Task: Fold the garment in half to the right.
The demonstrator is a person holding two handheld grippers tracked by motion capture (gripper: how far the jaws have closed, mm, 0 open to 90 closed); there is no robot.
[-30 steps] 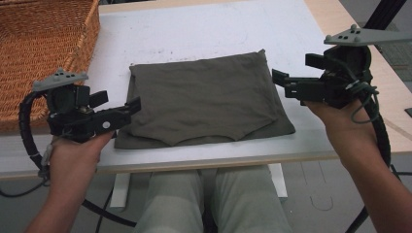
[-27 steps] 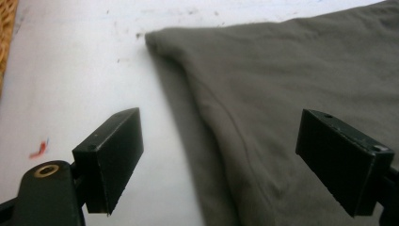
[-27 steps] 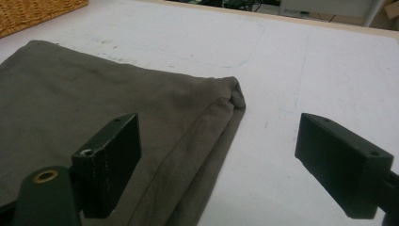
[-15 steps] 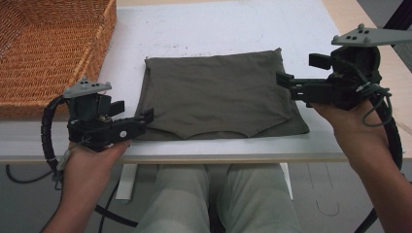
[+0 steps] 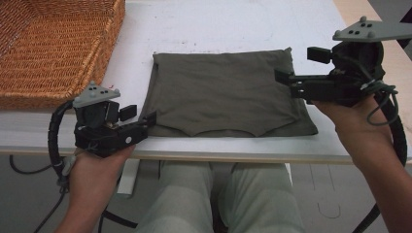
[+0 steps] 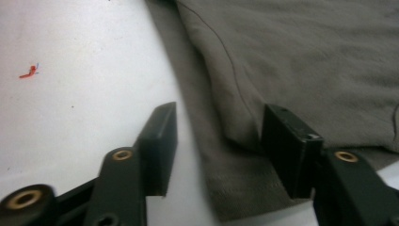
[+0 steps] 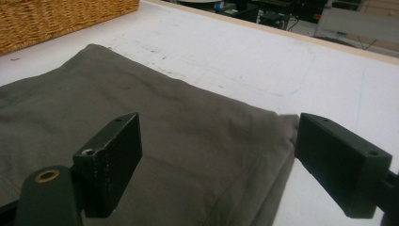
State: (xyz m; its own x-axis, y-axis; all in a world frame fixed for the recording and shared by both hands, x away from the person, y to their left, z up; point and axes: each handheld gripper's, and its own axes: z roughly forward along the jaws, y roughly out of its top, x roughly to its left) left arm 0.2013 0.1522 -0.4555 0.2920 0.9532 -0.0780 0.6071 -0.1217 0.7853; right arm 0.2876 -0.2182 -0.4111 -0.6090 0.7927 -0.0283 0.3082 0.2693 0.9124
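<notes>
The left claw (image 5: 147,118) sits at the near left corner of the folded cloth (image 5: 226,97). Its jaws are about half open and have just been closing. In the left gripper view the cloth's corner (image 6: 244,141) lies between them, one jaw on the cloth and one on the bare white tabletop (image 5: 218,24). The pads do not seem to pinch it yet, so nothing is held.

The right claw (image 5: 287,77) is a bit farther away, at the right edge of the cloth. Its jaws are wide open around the far right corner (image 7: 277,122), holding nothing.

The cloth lies flat in the middle of the tabletop. A brown basket (image 5: 53,43) stands at the far left.

I think the step now is grabbing the cloth by two corners. Next, both claws need to squeeze tight on the cloth, then lift together.
</notes>
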